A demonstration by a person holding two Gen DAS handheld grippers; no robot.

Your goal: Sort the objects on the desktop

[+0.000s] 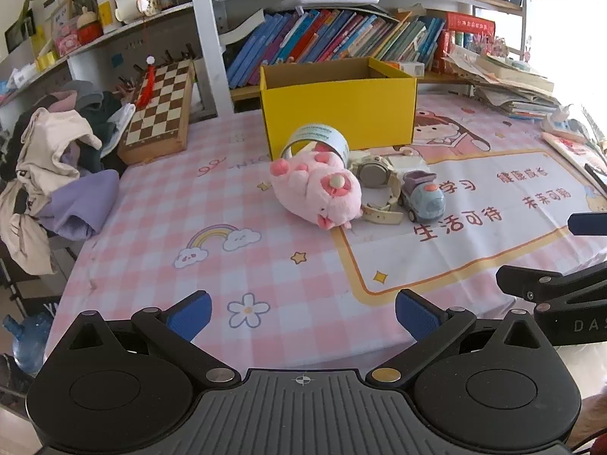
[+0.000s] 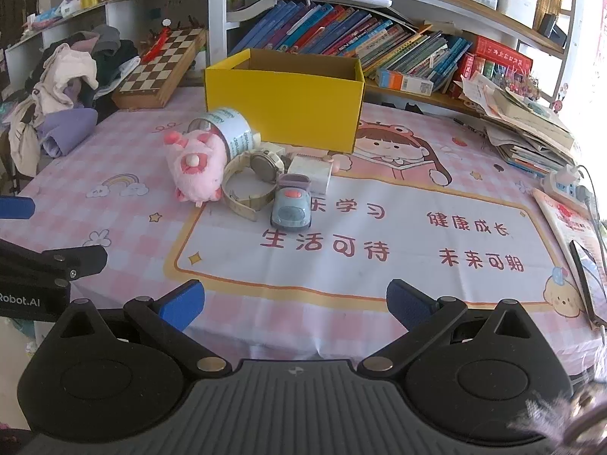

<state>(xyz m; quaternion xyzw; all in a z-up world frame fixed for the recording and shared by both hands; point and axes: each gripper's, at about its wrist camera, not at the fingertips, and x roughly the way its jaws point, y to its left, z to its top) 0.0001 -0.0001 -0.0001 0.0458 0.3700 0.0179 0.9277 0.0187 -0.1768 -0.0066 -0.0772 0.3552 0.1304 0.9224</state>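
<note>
Fingers spread, low over tablecloth

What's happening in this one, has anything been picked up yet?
Nothing is held yet. Both tools, left tool and right tool, hover open over the near edge of the table. The items to sort sit clustered in front of the yellow box: a pink plush toy, a tipped-over canister, a watch, a toy car and a small white box.

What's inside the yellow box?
Only the bare brown inner walls of the yellow box show in both views. Its floor is hidden by the front wall, so any contents can't be seen.
</note>
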